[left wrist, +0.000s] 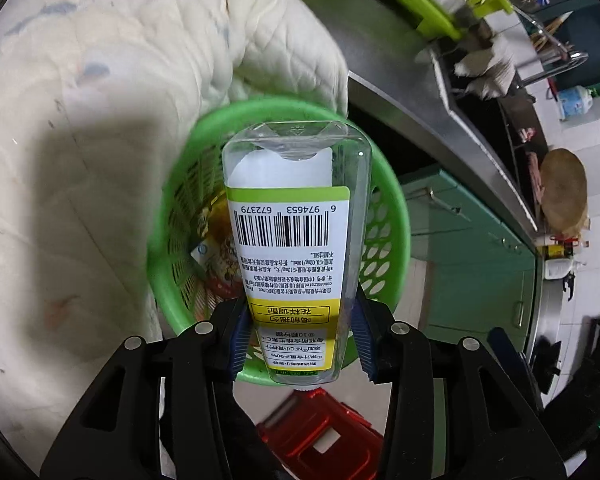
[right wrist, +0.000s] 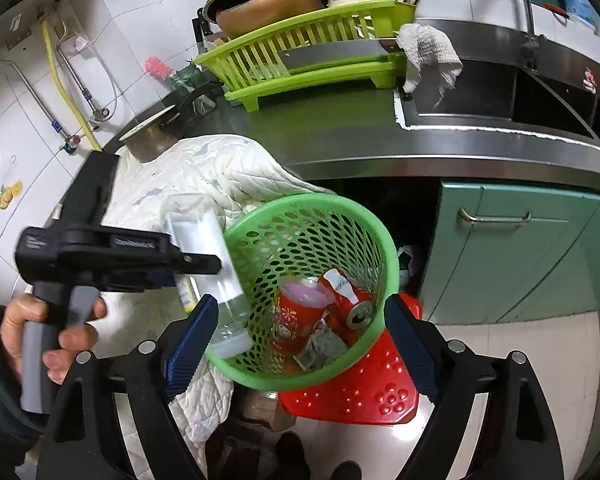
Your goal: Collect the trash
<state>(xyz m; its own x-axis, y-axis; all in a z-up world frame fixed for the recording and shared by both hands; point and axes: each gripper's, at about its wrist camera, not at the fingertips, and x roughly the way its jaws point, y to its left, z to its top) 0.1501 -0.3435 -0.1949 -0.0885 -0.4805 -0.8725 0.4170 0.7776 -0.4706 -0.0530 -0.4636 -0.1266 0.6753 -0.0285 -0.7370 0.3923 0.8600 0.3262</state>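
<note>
My left gripper (left wrist: 300, 332) is shut on a clear plastic bottle (left wrist: 296, 216) with a white and yellow barcode label. The bottle's base points away over a green mesh basket (left wrist: 384, 216). In the right wrist view a hand holds that left gripper (right wrist: 196, 268), and the bottle (right wrist: 198, 232) hangs tilted over the green basket's (right wrist: 312, 236) left rim. The basket holds a red paper cup (right wrist: 296, 316), a red can (right wrist: 350, 300) and a crumpled wrapper (right wrist: 320, 350). My right gripper (right wrist: 300, 344) is open wide, its blue pads either side of the basket's near rim, not pressing on it.
The basket sits on a red plastic stool (right wrist: 364, 392) beside a white quilted cloth (right wrist: 204, 168). Behind it runs a steel counter (right wrist: 420, 160) with a sink (right wrist: 480, 96), a lime dish rack (right wrist: 300, 60) and a pot (right wrist: 152, 140). Green cabinet doors (right wrist: 500, 248) stand at right.
</note>
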